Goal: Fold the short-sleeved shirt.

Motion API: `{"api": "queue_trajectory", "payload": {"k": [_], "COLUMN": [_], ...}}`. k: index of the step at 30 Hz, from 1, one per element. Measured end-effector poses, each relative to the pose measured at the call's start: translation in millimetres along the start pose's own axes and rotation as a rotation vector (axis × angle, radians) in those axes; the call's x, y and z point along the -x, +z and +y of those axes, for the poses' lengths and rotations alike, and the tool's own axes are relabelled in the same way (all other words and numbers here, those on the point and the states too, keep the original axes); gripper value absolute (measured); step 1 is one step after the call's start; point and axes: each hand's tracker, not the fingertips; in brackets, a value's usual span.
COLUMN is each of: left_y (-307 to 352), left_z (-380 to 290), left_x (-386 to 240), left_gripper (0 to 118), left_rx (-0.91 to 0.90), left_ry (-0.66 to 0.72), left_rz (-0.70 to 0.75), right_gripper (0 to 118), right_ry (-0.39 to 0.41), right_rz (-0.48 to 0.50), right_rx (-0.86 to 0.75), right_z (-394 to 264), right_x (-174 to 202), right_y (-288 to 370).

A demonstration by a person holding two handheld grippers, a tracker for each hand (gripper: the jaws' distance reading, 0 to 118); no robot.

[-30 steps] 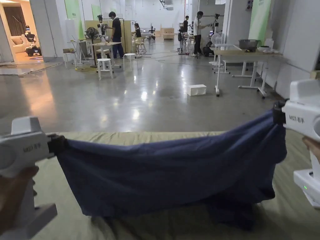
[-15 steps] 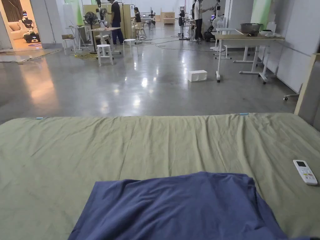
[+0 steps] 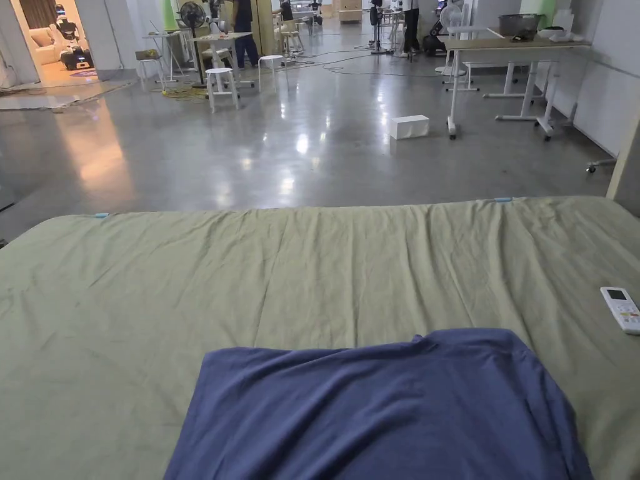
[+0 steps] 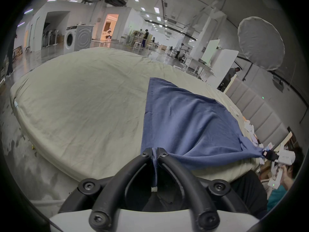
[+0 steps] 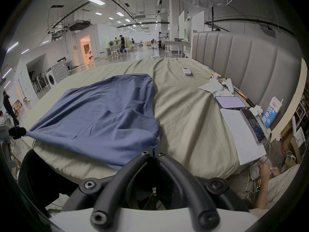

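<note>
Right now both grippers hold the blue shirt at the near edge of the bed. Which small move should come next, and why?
Probably lower both corners and release: the shirt lies spread on the bed, while left gripper and right gripper pinch its near corners off the edge.

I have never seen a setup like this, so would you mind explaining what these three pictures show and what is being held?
No robot here: a person holds a two-jaw gripper in each hand. One picture comes from a camera on the person's head; the other two from cameras riding on each gripper. A blue shirt lies spread on a bed sheet, with a white remote to the right. The left gripper and the right gripper each pinch a near corner of the shirt, jaws closed on the cloth.
</note>
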Motion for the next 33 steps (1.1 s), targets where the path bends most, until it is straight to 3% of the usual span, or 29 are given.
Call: {"api": "queue_trajectory", "payload": {"k": [9,10,11,12,13,14,15,18,20,22,25,30,31,33], "left_y": [-13,-14,-14,-14,-10,-6,2,38,64,80,102,132,138,147], "left_z": [-20,-22,-25,-25,-24,-23,-21,-11,-2,13,23,40,41,45], "left_x": [2,5,5,6,8,7,2,-22,-44,-71,-111,-161,-167,-174], "left_gripper": [5,7,16,32,54,67,74,76,79,83,83,78,68,38], "left_rx": [0.057,0.062,0.069,0.070,0.071,0.061,0.056,-0.098,-0.193,-0.226,-0.248,-0.414,-0.457,-0.512], "left_ry": [-0.055,-0.054,-0.055,-0.056,-0.057,-0.057,-0.057,-0.070,-0.104,-0.150,-0.172,-0.336,-0.355,-0.393], "left_rz": [-0.005,-0.003,-0.005,-0.004,-0.010,-0.011,-0.010,0.114,0.160,0.077,0.005,0.084,0.104,0.104], "right_gripper": [2,2,2,6,31,58,76,76,77,77,77,77,75,64], "right_ry": [0.035,0.036,0.034,0.035,0.036,0.031,0.013,-0.100,-0.131,-0.124,-0.078,0.032,0.056,0.101], "right_rz": [0.013,0.016,0.020,0.023,0.013,-0.014,-0.024,0.009,0.047,0.071,0.098,0.095,0.094,0.102], "right_rx": [0.039,0.041,0.045,0.049,0.048,0.052,0.033,-0.092,-0.165,-0.244,-0.340,-0.415,-0.431,-0.463], "right_z": [-12,-13,-14,-15,-16,-15,-13,-4,8,19,35,61,65,68], "right_x": [3,4,3,2,3,4,4,12,26,40,64,96,101,106], "right_y": [-10,-13,-15,-17,-16,-11,-1,35,60,78,94,117,121,131]}}
